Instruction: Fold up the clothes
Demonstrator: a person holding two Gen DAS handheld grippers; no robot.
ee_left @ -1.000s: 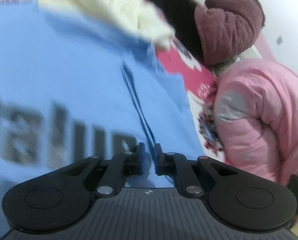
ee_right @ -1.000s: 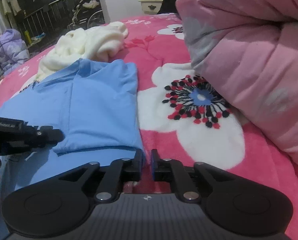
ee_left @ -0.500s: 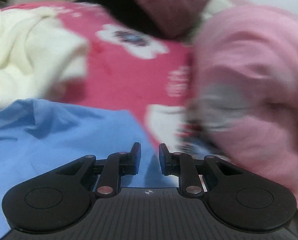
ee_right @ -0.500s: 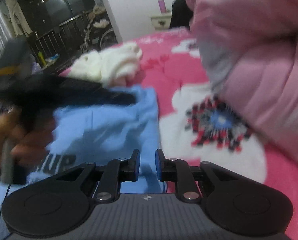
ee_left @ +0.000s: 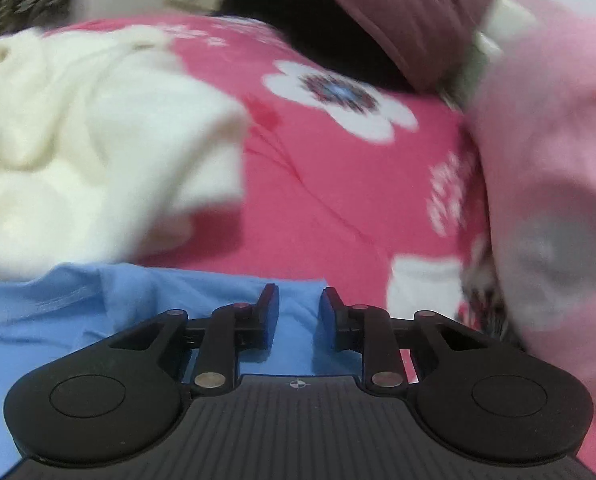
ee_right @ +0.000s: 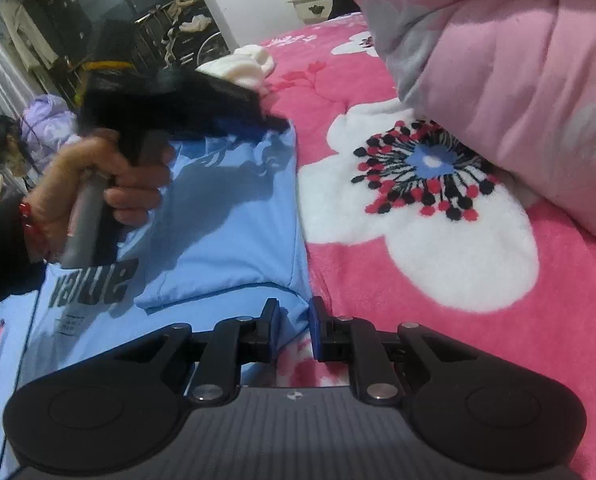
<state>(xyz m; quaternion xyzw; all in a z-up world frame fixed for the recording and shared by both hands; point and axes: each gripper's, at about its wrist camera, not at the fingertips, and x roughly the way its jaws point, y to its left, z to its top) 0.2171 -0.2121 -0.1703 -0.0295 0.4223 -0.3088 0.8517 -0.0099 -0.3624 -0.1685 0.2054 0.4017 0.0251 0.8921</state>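
Note:
A light blue T-shirt [ee_right: 225, 224] with a dark "value" print lies partly folded on the pink flowered blanket [ee_right: 378, 92]. In the right wrist view a person's hand [ee_right: 97, 184] holds my left gripper [ee_right: 273, 122], blurred, at the shirt's far right corner. In the left wrist view the left gripper [ee_left: 298, 306] hovers over the blue T-shirt [ee_left: 77, 320] edge. Its jaws are opening, with cloth seen below the gap and nothing pinched. My right gripper [ee_right: 293, 322] sits low over the shirt's near right edge, with a narrow gap between its fingers and no cloth clamped.
A cream fleece garment [ee_left: 77, 148] lies just beyond the shirt. A bulky pink quilt [ee_right: 518, 80] crowds the right side. A maroon jacket [ee_left: 410, 12] and a dark garment [ee_left: 298, 8] lie at the bed's far end. A person sits far left [ee_right: 5, 148].
The left gripper swept from over the shirt's printed front to its far edge by the cream garment, and its jaws widened. The right gripper sank a little toward the shirt's near edge.

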